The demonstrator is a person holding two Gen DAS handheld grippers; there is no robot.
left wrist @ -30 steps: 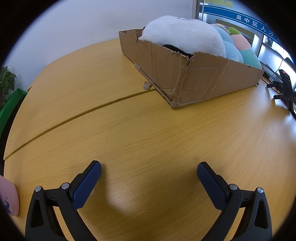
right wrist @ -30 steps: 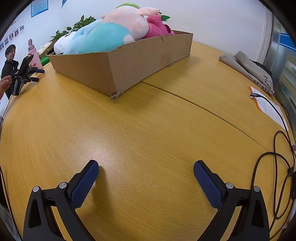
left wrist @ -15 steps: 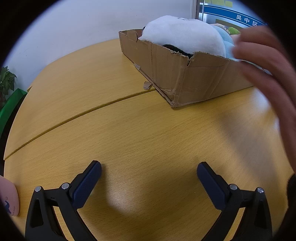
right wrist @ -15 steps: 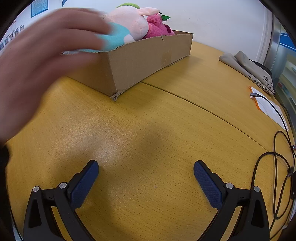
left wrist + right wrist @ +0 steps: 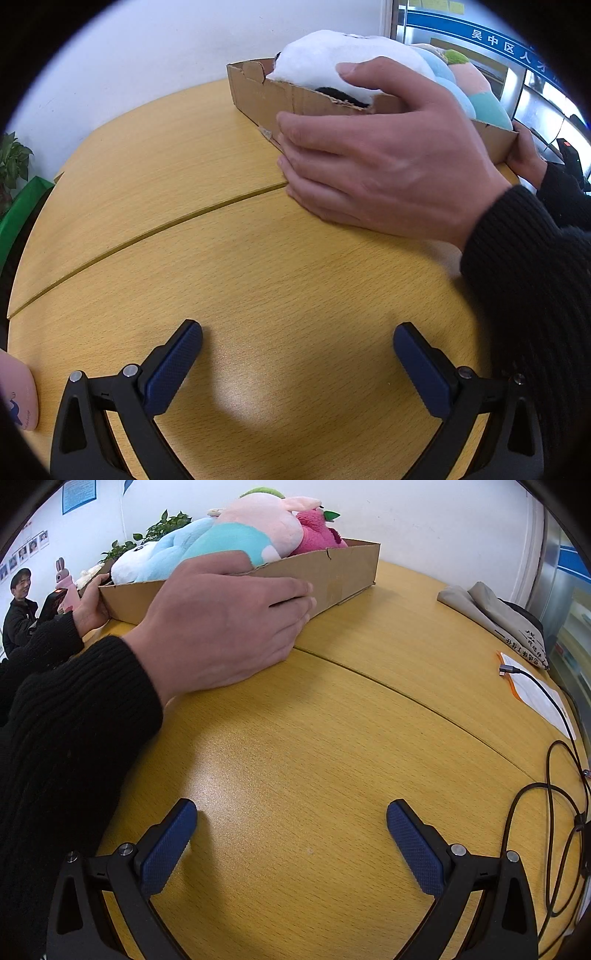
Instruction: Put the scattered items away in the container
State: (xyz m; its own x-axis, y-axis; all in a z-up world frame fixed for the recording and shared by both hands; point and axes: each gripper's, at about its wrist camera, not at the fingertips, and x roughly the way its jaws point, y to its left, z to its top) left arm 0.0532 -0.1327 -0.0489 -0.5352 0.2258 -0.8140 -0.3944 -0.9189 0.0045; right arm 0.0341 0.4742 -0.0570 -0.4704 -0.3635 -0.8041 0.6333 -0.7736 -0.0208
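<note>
Left gripper point(image 5: 297, 345): black plastic frame with triangular cut-outs, two silver screw heads per arm, dark blue knurled finger pads point(image 5: 173, 367). Right gripper point(image 5: 291, 823): same build, black frame, silver screws, blue textured pads point(image 5: 413, 847). Person's hand point(image 5: 384, 155), second hand point(image 5: 90, 605): black ribbed knit sleeves point(image 5: 74, 716), cuffs at wrists.

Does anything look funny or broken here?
Yes. Bare hands grip the box while both grippers hang open and empty over the table. The box's rim is torn, and toys bulge over it.
</note>
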